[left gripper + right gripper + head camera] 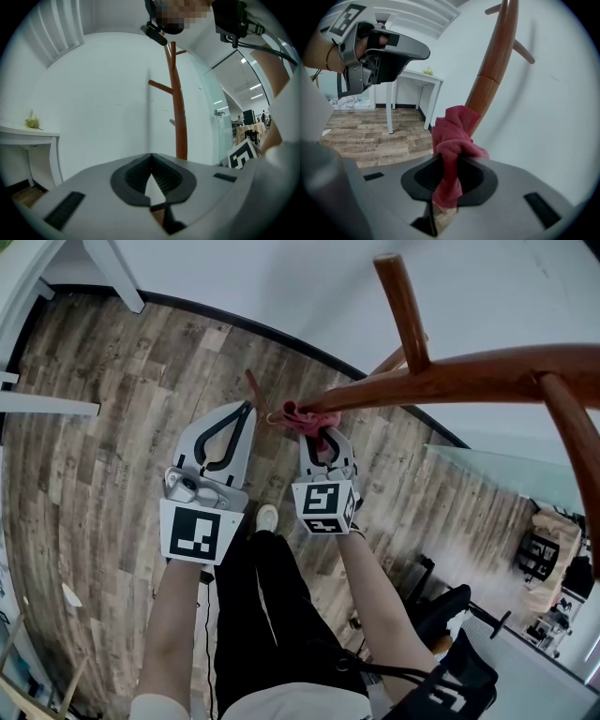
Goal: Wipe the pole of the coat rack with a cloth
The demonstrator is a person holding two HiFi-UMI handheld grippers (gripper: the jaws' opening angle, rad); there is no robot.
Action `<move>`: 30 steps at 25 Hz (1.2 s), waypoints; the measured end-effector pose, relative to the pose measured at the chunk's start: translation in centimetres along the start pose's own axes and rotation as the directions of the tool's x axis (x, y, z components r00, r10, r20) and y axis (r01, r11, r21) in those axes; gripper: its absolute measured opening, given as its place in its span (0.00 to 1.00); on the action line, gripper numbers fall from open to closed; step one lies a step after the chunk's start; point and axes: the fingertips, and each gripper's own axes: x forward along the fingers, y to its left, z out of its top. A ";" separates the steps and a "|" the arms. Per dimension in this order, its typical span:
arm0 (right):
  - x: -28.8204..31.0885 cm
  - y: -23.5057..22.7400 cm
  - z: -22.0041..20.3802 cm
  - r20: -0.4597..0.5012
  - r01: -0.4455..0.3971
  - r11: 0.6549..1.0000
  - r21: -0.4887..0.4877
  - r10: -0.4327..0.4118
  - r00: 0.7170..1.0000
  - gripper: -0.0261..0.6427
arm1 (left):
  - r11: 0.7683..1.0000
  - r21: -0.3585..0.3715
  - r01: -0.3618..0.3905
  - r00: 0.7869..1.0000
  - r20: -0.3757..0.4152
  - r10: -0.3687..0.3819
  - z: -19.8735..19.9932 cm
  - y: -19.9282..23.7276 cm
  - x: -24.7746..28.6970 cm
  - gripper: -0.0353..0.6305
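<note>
The brown wooden coat rack pole (441,379) runs across the head view from the right, with pegs branching off. My right gripper (319,435) is shut on a pink cloth (302,417), and the bunched cloth (457,133) presses against the pole (494,61) in the right gripper view. My left gripper (246,409) hangs to the left of the pole, shut and holding nothing. In the left gripper view the pole (177,103) stands upright ahead and to the right of the closed jaws (151,161).
A white wall runs behind the rack. A white table (412,79) stands on the wood floor (103,456) to the left. A glass partition (229,103) and desks lie to the right. The person's legs and one shoe (267,517) are below the grippers.
</note>
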 end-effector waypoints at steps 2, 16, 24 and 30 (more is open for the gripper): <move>-0.1 0.1 0.0 -0.002 0.000 1.000 -0.002 0.000 1.000 0.17 | 1.000 -0.003 0.001 1.000 0.002 -0.001 0.0 0.0 -0.2 0.07; -1.6 0.0 0.4 0.002 0.014 1.000 -0.021 -0.013 1.000 0.17 | 1.000 0.010 0.004 1.000 0.014 -0.005 1.0 0.1 -1.0 0.07; -4.0 0.2 1.5 0.030 0.020 1.000 -0.024 -0.019 0.999 0.17 | 1.000 0.018 0.010 0.999 0.036 -0.011 2.6 -0.1 -1.7 0.07; -6.8 0.0 2.8 0.074 0.048 0.999 -0.005 -0.048 0.996 0.17 | 0.996 -0.092 -0.021 0.998 0.064 0.027 3.5 -0.3 -2.5 0.07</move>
